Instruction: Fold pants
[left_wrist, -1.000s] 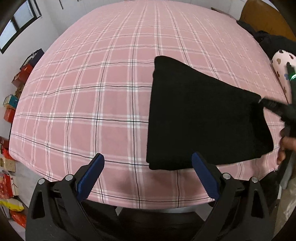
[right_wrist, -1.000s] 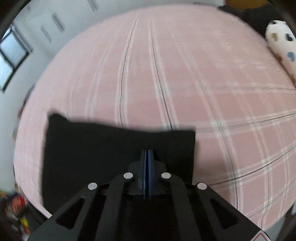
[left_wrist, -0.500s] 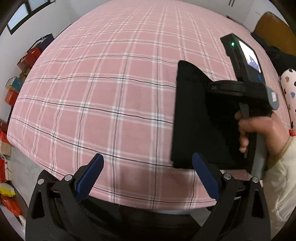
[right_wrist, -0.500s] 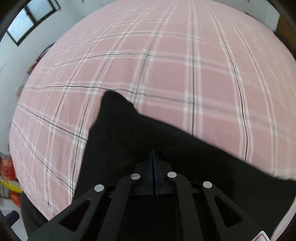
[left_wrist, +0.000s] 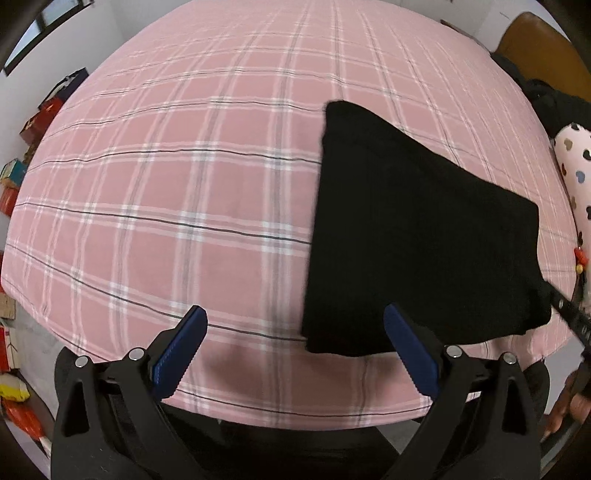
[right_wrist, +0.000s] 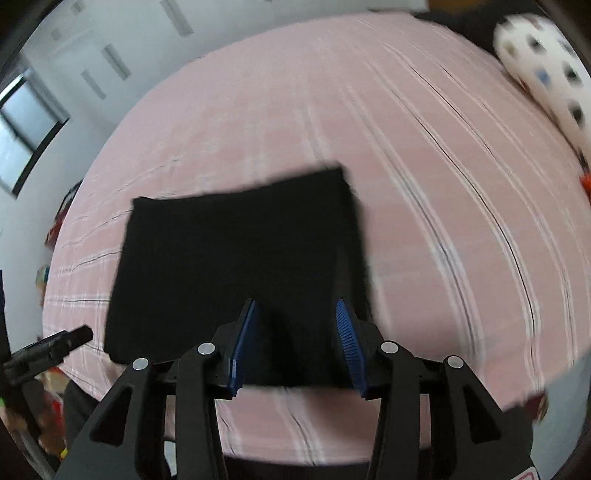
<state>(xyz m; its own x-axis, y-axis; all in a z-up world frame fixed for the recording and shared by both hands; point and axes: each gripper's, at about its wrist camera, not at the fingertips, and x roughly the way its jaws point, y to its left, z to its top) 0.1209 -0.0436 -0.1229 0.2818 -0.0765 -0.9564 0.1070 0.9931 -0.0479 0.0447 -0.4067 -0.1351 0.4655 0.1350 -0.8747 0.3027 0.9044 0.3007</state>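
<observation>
The black pants (left_wrist: 413, 236) lie folded into a flat, roughly square stack on the pink plaid bed sheet (left_wrist: 184, 184), near its front right edge. My left gripper (left_wrist: 295, 350) hovers open to the left of the stack's near corner, holding nothing. In the right wrist view the pants (right_wrist: 236, 266) fill the middle. My right gripper (right_wrist: 295, 343) is opening over their near edge. Cloth lies between the blue pads (right_wrist: 240, 343), which do not press on it. One finger of the right gripper (left_wrist: 569, 319) shows at the stack's right corner.
A white spotted pillow (left_wrist: 572, 162) lies at the bed's right side, with dark clothing (left_wrist: 554, 107) and a brown headboard (left_wrist: 535, 48) behind it. Boxes (left_wrist: 14, 177) crowd the floor on the left. The bed's front edge runs just under both grippers.
The right gripper, shut on the pants before, carried them across the stack, drew back to the right and opened. The pants now lie flat. The left gripper sank slightly.
</observation>
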